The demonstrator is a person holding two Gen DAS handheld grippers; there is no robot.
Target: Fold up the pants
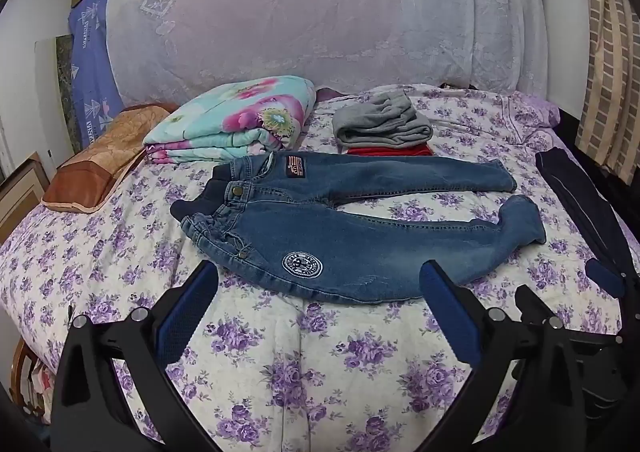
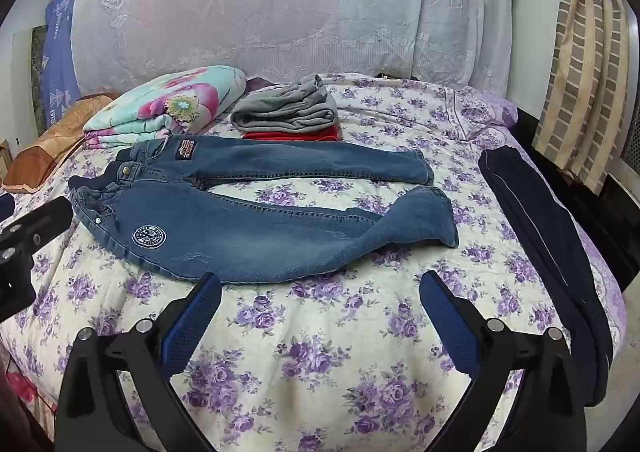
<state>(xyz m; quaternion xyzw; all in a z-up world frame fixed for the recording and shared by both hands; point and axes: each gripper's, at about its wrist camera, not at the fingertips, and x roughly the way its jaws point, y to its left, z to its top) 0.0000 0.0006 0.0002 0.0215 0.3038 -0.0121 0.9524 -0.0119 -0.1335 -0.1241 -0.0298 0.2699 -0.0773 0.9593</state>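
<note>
Small blue jeans (image 1: 340,228) lie flat on the floral bed cover (image 1: 280,352), waist to the left and legs spread to the right; the near leg's hem is twisted. They also show in the right wrist view (image 2: 248,228). My left gripper (image 1: 320,276) is open and empty, hovering just before the near edge of the jeans by the round white patch (image 1: 302,264). My right gripper (image 2: 320,288) is open and empty, just before the near leg. The right gripper also shows at the right edge of the left wrist view (image 1: 576,292).
A folded grey garment (image 1: 380,122) on a red one (image 1: 388,151) lies behind the jeans. A folded floral quilt (image 1: 236,120) and a brown pillow (image 1: 100,156) sit at the back left. Dark navy pants (image 2: 548,244) lie along the bed's right edge. A lace-covered pile (image 1: 300,12) stands behind.
</note>
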